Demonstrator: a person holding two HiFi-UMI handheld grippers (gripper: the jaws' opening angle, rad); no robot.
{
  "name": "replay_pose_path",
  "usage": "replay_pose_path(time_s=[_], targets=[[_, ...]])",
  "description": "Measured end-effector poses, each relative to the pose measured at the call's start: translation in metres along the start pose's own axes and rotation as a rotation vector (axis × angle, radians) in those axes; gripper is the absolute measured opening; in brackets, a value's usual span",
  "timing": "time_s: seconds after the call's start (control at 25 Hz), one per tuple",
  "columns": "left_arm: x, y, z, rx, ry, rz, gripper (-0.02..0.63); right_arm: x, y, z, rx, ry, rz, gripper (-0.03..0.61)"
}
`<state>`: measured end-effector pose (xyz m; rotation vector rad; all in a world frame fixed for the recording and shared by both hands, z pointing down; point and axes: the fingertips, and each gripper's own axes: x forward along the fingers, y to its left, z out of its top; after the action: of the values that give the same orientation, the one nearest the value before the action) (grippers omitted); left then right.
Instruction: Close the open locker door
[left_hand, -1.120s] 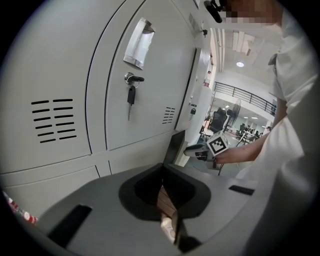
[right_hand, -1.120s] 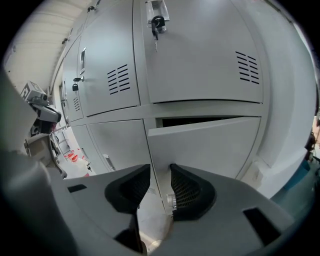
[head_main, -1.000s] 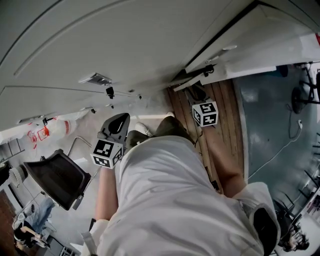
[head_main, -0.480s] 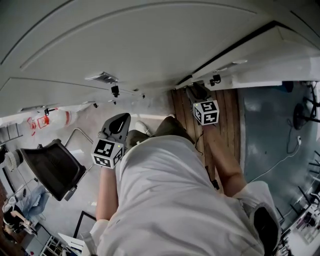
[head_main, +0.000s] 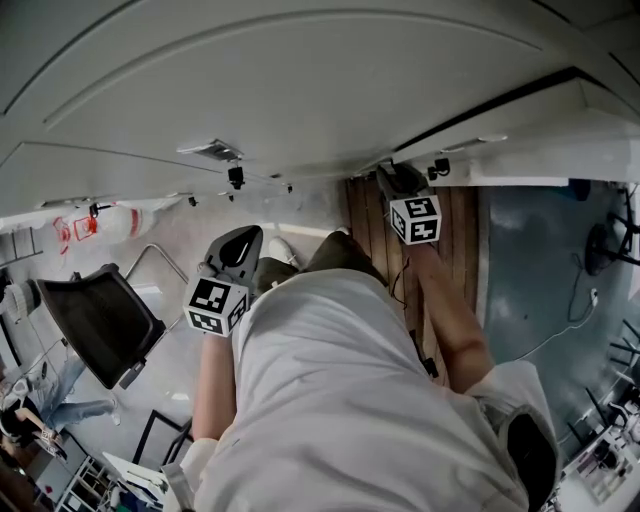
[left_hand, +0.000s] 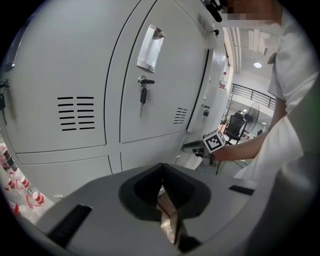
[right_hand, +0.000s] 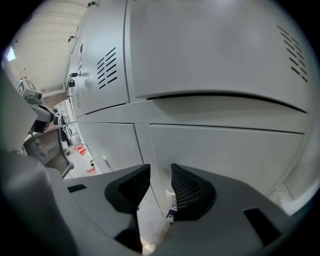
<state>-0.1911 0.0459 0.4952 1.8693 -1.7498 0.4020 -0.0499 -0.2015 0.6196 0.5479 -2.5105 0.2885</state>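
Observation:
In the head view the white open locker door (head_main: 530, 140) stands ajar at the upper right, a dark gap running between it and the locker row (head_main: 300, 90). A key (head_main: 437, 167) hangs at the door's near edge. My right gripper (head_main: 396, 180), under its marker cube, sits right beside that edge; I cannot tell whether it touches. In the right gripper view the right gripper (right_hand: 160, 176) is open, nothing between its jaws, with a grey locker panel (right_hand: 215, 50) close ahead. My left gripper (head_main: 232, 250) hangs lower left, away from the lockers; in its own view the left gripper (left_hand: 162, 172) is shut and empty.
A closed locker door with a key in its lock (left_hand: 144, 90) faces the left gripper. A black office chair (head_main: 95, 320) stands at the left on the floor. A wooden floor strip (head_main: 455, 240) and a cable (head_main: 560, 320) lie to the right. The person's white shirt (head_main: 340, 400) fills the lower middle.
My right gripper has moved forward, up against the door's edge. The dark gap between the door and the lockers looks narrower. The left gripper has hardly moved.

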Motion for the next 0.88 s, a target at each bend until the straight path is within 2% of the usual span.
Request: replay_pose_path(time_s=[0.44, 0.88], targets=[[-0.005, 0.002, -0.001, -0.003, 0.0, 0.011, 0.003, 0.002, 0.0, 0.003, -0.012, -0.001, 0.0, 0.141], [-0.001, -0.003, 0.001, 0.023, -0.006, -0.033, 0.003, -0.018, 0.006, 0.002, 0.017, -0.022, -0.026, 0.141]])
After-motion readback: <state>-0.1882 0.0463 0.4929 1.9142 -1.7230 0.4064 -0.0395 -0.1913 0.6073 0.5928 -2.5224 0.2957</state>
